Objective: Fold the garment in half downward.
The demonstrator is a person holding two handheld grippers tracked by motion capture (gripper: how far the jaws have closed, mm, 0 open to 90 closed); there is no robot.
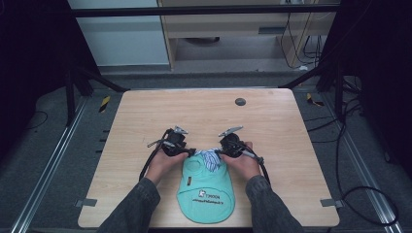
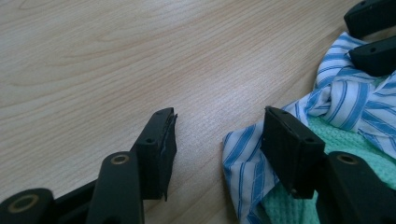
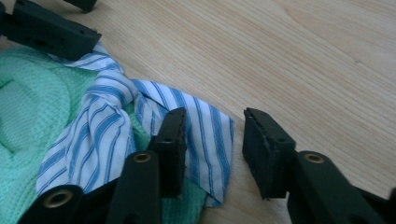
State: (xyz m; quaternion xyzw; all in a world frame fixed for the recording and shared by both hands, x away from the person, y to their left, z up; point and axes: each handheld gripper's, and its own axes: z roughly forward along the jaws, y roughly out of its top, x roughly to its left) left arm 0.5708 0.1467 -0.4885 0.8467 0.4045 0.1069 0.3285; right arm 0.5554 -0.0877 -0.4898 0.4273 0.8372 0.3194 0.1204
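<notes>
Apparently knot in striped ties [image 1: 210, 158] of green bib [image 1: 206, 191] looks tied; left gripper [image 2: 217, 135] and right gripper [image 3: 212, 144] both half-open, holding nothing; withdrawing remains.

High view overhead, gripper views close, sharing striped cloth [image 2: 348, 100].

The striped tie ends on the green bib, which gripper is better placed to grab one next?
Probably the right gripper: one open jaw already rests on a striped tie end. The left gripper mostly straddles bare table.
</notes>
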